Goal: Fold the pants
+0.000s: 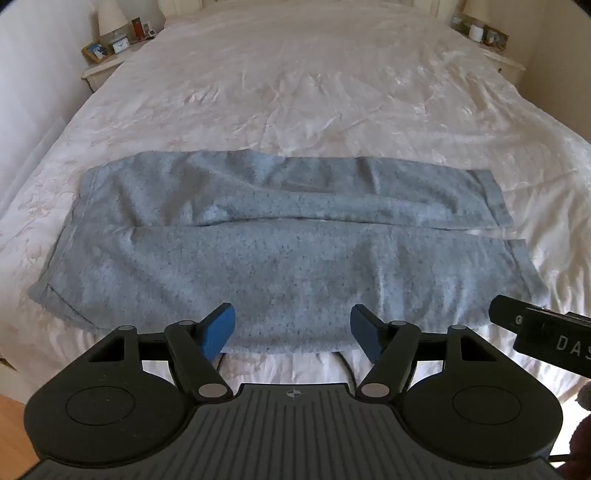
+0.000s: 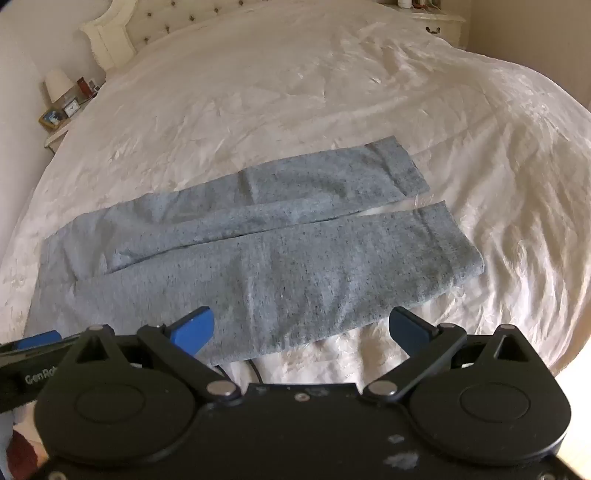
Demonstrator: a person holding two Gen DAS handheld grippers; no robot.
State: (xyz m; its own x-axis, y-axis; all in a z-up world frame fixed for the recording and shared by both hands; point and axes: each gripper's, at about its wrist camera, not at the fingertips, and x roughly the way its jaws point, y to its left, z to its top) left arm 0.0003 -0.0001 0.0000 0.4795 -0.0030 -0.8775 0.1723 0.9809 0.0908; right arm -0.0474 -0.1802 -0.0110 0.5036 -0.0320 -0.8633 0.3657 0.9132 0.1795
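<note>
Grey-blue knit pants (image 1: 280, 258) lie flat across the white bed, waist at the left, both legs running right with the cuffs (image 1: 495, 199) at the right end. In the right wrist view the same pants (image 2: 280, 266) stretch from lower left to the cuffs (image 2: 436, 229). My left gripper (image 1: 291, 325) hovers over the near edge of the near leg, jaws open, nothing between the blue pads (image 1: 221, 328). My right gripper (image 2: 301, 325) hangs wide open above the near edge further toward the cuffs, holding nothing. Each gripper shows at the edge of the other's view.
The white bedspread (image 1: 314, 92) is wrinkled and stretches far beyond the pants. A nightstand (image 1: 107, 55) with a lamp, clock and photo frame stands at the back left, another nightstand (image 1: 491, 40) at the back right. The tufted headboard (image 2: 122, 33) is at the far end.
</note>
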